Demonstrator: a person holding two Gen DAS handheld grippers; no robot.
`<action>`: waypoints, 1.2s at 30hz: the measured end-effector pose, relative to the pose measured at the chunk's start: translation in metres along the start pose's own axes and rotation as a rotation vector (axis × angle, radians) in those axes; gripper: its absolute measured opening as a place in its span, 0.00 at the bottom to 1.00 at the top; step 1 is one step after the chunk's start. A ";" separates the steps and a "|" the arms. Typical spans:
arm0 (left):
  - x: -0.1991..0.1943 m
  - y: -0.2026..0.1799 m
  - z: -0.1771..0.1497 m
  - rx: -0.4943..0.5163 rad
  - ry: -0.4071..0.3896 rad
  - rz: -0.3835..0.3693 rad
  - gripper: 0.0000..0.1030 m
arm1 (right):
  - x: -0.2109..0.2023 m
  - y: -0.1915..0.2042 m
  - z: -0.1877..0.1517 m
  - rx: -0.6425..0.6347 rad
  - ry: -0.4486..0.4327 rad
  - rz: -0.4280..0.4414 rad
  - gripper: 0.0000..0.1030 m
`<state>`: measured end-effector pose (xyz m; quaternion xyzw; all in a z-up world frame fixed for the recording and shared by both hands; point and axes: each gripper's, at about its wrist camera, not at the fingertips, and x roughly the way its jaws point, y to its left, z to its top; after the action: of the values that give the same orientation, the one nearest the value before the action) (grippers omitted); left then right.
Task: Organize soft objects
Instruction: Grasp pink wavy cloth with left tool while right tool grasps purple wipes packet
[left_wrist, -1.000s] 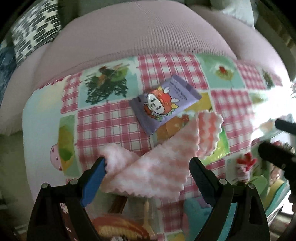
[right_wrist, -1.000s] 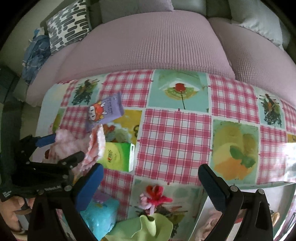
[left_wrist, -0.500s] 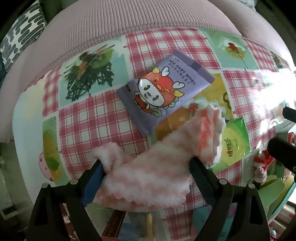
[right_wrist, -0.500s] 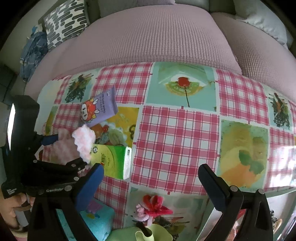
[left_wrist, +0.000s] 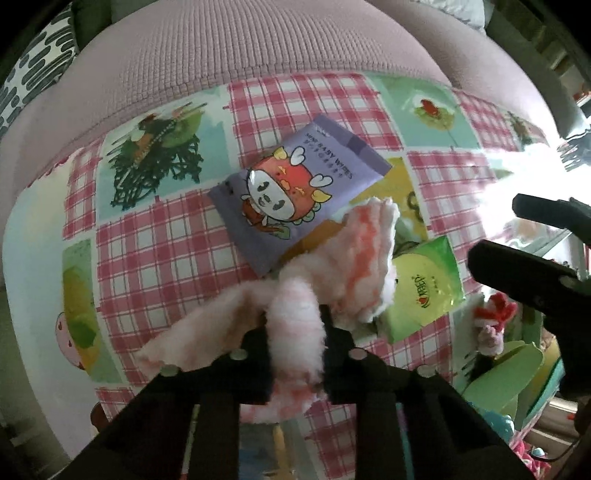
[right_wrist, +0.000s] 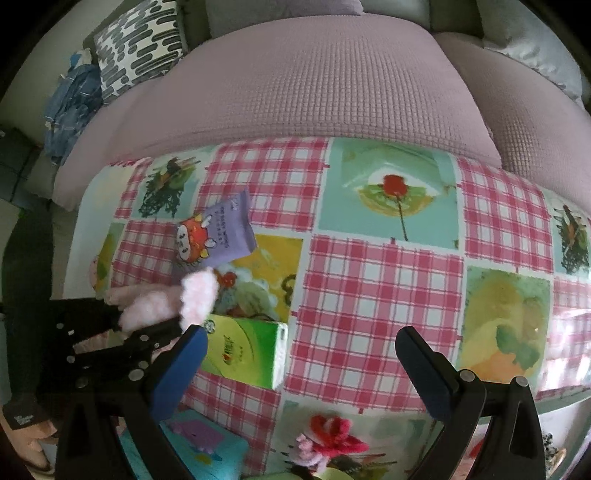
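At the bottom of the left wrist view my left gripper (left_wrist: 295, 325) has just closed, pinching the fluffy pink cloth (left_wrist: 295, 295) at lower centre. My right gripper (right_wrist: 299, 354) stands spread over the checked tablecloth (right_wrist: 384, 288). Farther up lie the green tissue pack (left_wrist: 424, 288) and purple wipes packet (left_wrist: 295, 199).

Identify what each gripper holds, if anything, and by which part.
The left gripper has just closed on the fluffy pink cloth, pinching a bunched fold near its middle. The right gripper is open and holds nothing.
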<state>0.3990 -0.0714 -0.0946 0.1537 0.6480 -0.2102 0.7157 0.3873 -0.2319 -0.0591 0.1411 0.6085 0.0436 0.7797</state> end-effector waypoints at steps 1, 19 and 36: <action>-0.002 0.002 -0.001 -0.002 -0.011 -0.010 0.16 | -0.001 0.002 0.002 -0.002 -0.007 0.011 1.00; -0.080 0.060 -0.032 -0.176 -0.250 -0.081 0.14 | 0.024 0.011 0.036 0.045 -0.017 0.219 0.75; -0.041 0.083 -0.020 -0.276 -0.225 -0.045 0.14 | 0.060 0.012 0.055 0.084 -0.005 0.408 0.20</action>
<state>0.4205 0.0144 -0.0600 0.0149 0.5897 -0.1511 0.7932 0.4566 -0.2154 -0.0999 0.2942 0.5666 0.1748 0.7495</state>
